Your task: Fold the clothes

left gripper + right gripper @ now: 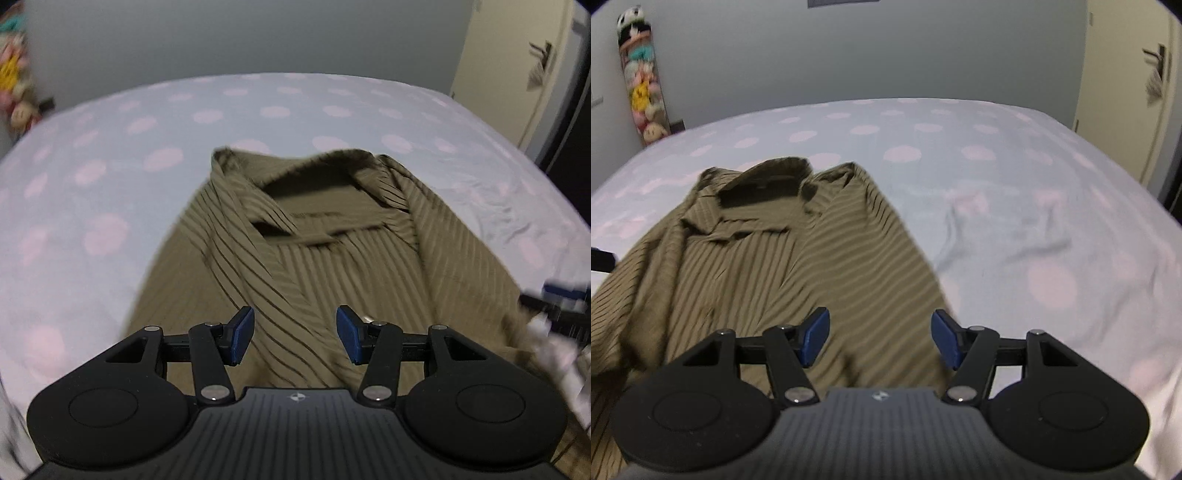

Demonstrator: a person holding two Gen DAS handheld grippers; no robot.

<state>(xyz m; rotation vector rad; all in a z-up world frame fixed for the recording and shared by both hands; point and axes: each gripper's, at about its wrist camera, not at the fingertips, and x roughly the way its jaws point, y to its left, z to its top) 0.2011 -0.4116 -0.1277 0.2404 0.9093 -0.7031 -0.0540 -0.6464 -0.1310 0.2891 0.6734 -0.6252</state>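
**Both grippers off the shirt, jaws apart**

Olive striped shirt (332,266) lies on the bed (110,184), collar end toward the far edge, hem end toward the near edge under the two tools. Its sides look turned in over the middle, collar (764,184) standing up a bit. Motion blur on the cloth, so I can't vouch for the fold lines.

Left gripper (295,334): blue pads (242,334) spread, nothing between them, only shirt fabric showing below through the gap. Not gripping.

Right gripper (880,338): same, pads (814,336) well apart, empty gap. It hangs over the shirt's right edge, one pad over cloth, the other about over the bedsheet. Its tip also pokes into the left wrist view at the right border (561,295), blurred.

Bedsheet is pale blue-grey with pink dots, wrinkled right of the shirt (997,229).

Containers: one tall clear tube or hanging holder (642,81) in the far-left corner of the room, against the wall, stuffed with plush toys, a panda at the top, a yellow one around the middle. Can't tell if it's rigid or mesh.

Writing: none readable. Each gripper body has a small round emblem (296,397), no text legible.

Cream door (1123,92) at far right with a dark handle (1156,62).
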